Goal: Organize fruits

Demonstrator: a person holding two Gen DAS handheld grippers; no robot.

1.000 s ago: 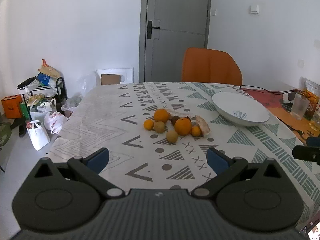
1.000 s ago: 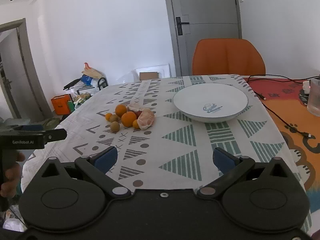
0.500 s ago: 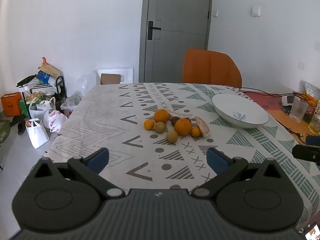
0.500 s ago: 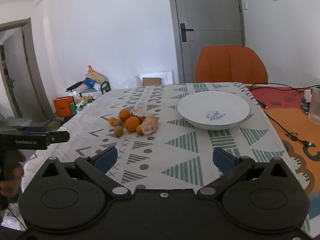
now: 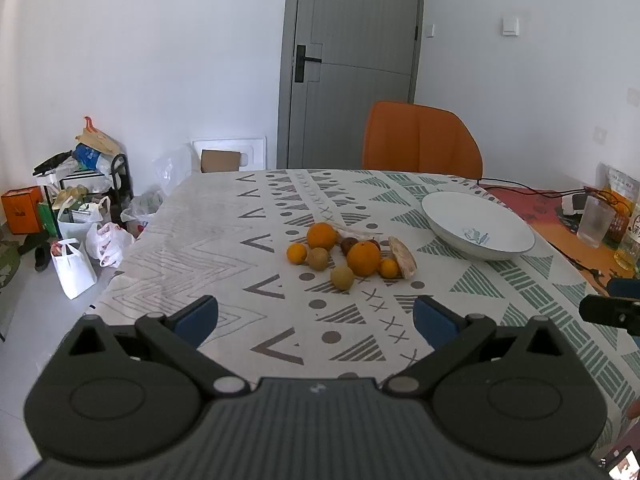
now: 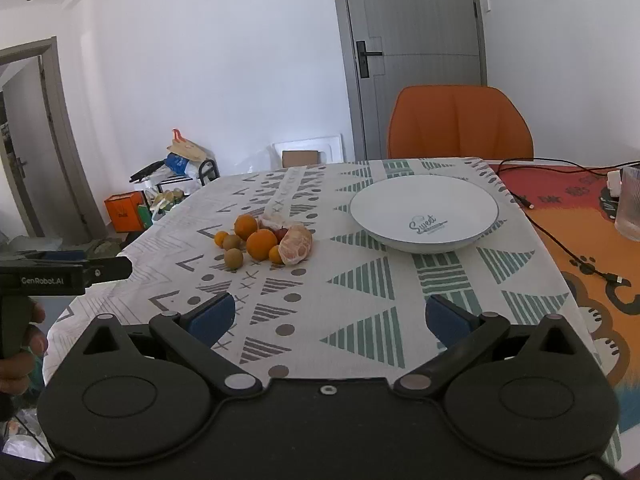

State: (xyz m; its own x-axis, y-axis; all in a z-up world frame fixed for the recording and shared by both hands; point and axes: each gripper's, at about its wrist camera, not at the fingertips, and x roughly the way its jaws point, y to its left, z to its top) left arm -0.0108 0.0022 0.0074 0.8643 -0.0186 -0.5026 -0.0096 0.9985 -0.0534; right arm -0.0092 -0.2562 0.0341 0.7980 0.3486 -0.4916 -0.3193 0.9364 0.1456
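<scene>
A cluster of fruit lies mid-table: two large oranges [image 5: 363, 258] [image 6: 261, 244], small oranges, brownish round fruits [image 5: 342, 278] and a peeled citrus [image 6: 296, 245]. A white bowl [image 5: 478, 224] [image 6: 424, 212] stands empty to the right of the fruit. My left gripper [image 5: 316, 320] is open and empty, above the near table edge, short of the fruit. My right gripper [image 6: 328, 316] is open and empty, over the near table, short of the bowl and fruit.
An orange chair [image 5: 420, 140] stands behind the table. A glass [image 5: 596, 222] and cables [image 6: 560, 244] are at the right on an orange mat. Bags and clutter [image 5: 80, 216] sit on the floor at left. The patterned tablecloth [image 6: 360, 292] covers the table.
Both views have risen and tilted slightly; the fruit and bowl appear a little lower and nearer in the right wrist view. Both grippers stay open. No fruit has moved.
</scene>
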